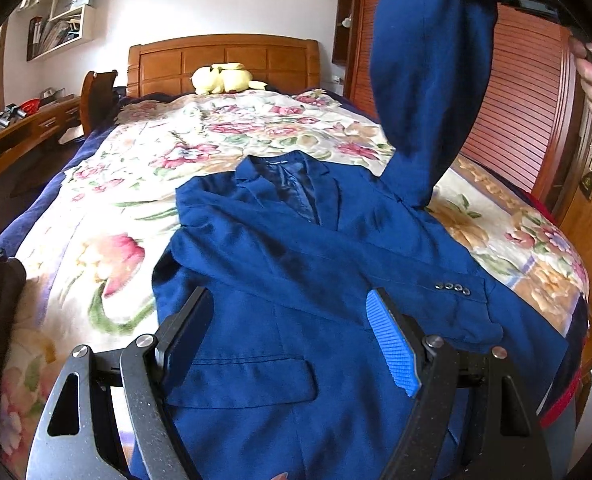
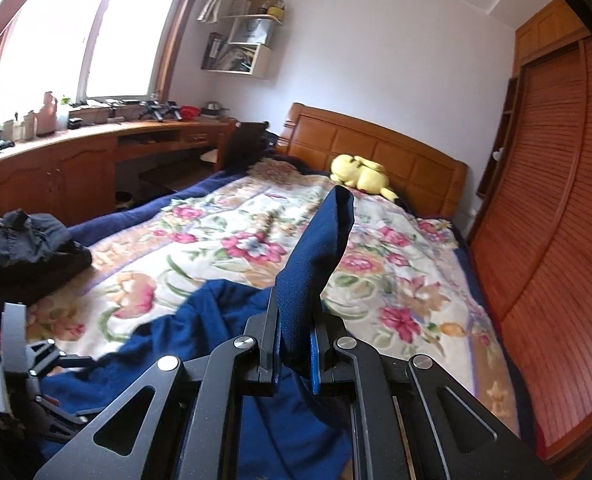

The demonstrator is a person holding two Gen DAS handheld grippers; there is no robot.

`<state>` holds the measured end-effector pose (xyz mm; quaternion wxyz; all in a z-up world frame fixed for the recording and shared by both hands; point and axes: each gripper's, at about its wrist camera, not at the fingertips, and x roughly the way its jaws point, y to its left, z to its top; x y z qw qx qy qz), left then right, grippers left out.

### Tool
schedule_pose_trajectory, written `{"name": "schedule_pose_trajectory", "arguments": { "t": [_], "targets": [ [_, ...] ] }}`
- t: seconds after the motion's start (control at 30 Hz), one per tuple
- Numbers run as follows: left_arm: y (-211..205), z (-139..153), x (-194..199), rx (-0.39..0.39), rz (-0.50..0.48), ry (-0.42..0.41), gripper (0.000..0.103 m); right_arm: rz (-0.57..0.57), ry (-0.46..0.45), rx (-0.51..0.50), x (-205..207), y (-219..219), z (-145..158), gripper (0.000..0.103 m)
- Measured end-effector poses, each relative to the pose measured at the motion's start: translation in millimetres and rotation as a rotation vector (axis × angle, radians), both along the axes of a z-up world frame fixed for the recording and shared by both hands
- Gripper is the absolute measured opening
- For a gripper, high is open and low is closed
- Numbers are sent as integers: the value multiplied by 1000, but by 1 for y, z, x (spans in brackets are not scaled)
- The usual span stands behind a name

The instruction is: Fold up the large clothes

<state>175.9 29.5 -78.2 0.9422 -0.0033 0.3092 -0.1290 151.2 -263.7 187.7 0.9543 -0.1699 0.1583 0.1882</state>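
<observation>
On the floral bedspread [image 1: 143,184] lies the blue jacket [image 1: 296,264]; its collar label is too small to read. My left gripper [image 1: 291,332] hovers spread just above its front. My right gripper [image 2: 293,344] pinches one sleeve [image 1: 428,92], lifted high. The jacket's lower hem is cut off.

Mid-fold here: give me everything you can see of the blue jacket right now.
The blue jacket is a dark blue blazer of matte woven-looking fabric, lying front-up on the floral bedspread, collar toward the headboard. One sleeve is folded across the chest, four cuff buttons showing; a flap pocket sits lower down. The right tongs are shut on the other sleeve, holding it up above the bed. The left tongs hover open over the front.
</observation>
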Motion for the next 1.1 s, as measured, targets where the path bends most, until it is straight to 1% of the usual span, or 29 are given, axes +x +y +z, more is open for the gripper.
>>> {"name": "schedule_pose_trajectory", "arguments": {
  "t": [0.13,0.5,0.67,0.7,0.8,0.83,0.87,0.93,1.07,1.1],
  "targets": [
    [8,0,1,-2,16,-1,79,40,27,2,-3,1,-8,10],
    [31,-2,3,-16,64,2,79,85,233,-35,8,-8,-73,10],
    [35,-1,4,-22,75,1,79,115,307,-37,16,-1,-86,10],
    [36,-1,5,-22,77,2,79,118,310,-38,18,6,-85,14],
    [38,-2,5,-24,81,2,79,134,313,-36,17,8,-80,29],
    [38,-2,5,-25,81,1,79,143,311,-27,19,7,-76,39],
    [38,-2,4,-25,82,0,79,144,302,-18,13,5,-77,45],
    [39,-2,3,-24,84,0,79,143,293,0,14,-1,-75,46],
    [37,-3,3,-18,78,3,79,110,299,9,16,-17,-103,46],
    [36,-3,2,-16,75,4,79,93,305,8,12,-16,-121,46]
  ]
}}
